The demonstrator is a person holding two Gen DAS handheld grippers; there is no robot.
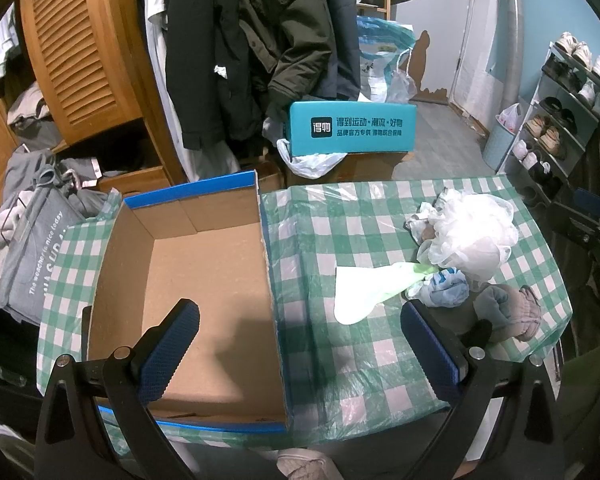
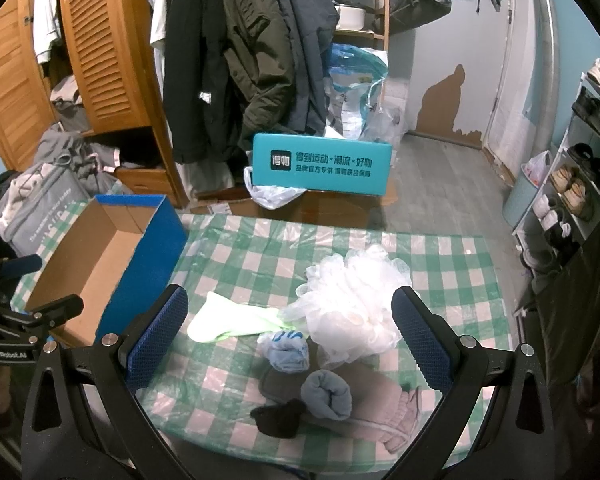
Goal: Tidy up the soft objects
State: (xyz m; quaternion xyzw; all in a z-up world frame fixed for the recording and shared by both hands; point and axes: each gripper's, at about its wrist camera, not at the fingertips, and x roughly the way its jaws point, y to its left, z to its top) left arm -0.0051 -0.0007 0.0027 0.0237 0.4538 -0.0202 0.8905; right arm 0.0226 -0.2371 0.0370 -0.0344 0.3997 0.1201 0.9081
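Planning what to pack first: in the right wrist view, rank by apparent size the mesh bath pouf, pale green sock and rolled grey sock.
1. Mesh bath pouf
2. Pale green sock
3. Rolled grey sock, though nearest the camera.

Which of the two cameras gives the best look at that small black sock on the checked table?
The right wrist view. The small black sock lies in full sight beside a rolled grey-blue sock. In the left wrist view only a dark scrap shows, mostly hidden behind the left tool's finger.
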